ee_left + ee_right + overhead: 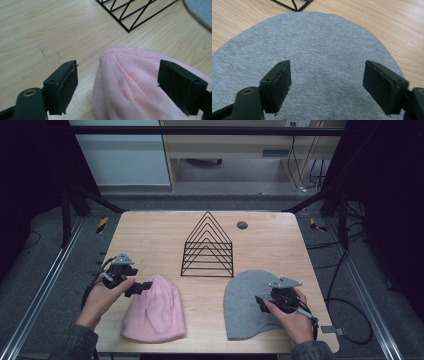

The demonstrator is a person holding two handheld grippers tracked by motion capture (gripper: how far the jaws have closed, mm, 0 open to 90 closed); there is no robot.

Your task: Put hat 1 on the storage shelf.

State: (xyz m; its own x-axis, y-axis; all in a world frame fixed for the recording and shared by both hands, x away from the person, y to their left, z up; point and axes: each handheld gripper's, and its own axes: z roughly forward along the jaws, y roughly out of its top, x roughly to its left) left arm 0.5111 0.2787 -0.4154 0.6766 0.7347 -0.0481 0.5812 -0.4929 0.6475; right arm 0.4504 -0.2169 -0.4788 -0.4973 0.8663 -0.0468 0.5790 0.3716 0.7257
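A pink knit beanie (152, 312) lies flat near the table's front left. My left gripper (142, 286) hovers at its crown, open, with the crown's tip (117, 53) just ahead between the wide jaws. A grey beanie (245, 302) lies flat at the front right. Over its right side my right gripper (261, 302) stands open, and the grey fabric (312, 50) spreads under and beyond the two jaws. A black wire rack (207, 247) with triangular dividers stands at mid-table between the two hats.
A small dark round disc (242, 225) sits at the back right of the wooden table (150, 235). The rack's corner (128, 30) lies just ahead of the pink hat. Black frame posts and cables flank the table.
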